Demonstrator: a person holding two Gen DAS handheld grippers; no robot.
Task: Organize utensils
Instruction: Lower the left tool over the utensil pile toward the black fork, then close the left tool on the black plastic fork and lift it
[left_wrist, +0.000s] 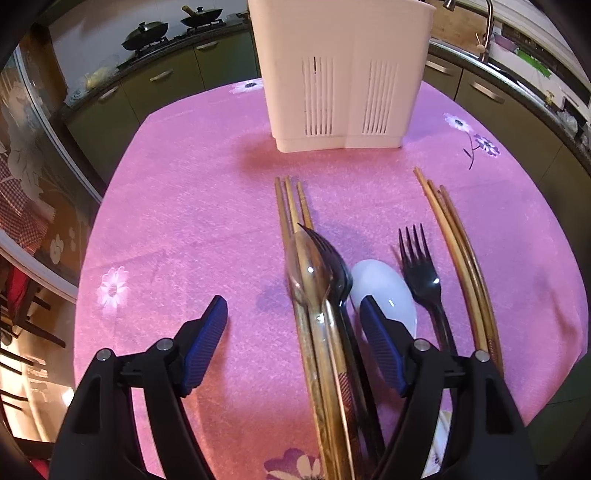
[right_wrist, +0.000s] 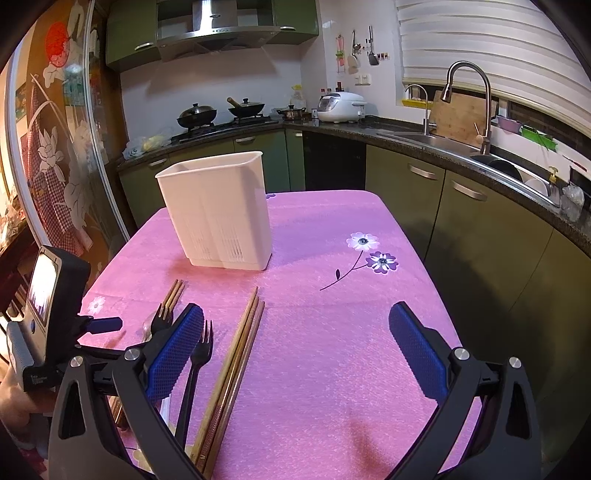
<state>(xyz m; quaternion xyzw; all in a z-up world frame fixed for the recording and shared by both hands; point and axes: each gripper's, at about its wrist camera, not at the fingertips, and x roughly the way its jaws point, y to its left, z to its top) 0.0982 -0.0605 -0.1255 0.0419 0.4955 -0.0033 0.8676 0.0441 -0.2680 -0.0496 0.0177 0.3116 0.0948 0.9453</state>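
A: Pink cloth (left_wrist: 177, 221) covers the table. Your left gripper (left_wrist: 291, 317) hangs spread, its pads astride the clear spoon (left_wrist: 306, 273), a black fork (left_wrist: 332, 258) and chopsticks (left_wrist: 288, 206), pressing none.

B: And right?

A: Your right gripper (right_wrist: 295, 332) gapes wide, holding nothing. The white caddy (right_wrist: 218, 206) stands beyond.

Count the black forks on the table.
2. One black fork lies alone between the white spoon and the right chopsticks; the other fork sits in the left pile under a clear spoon.
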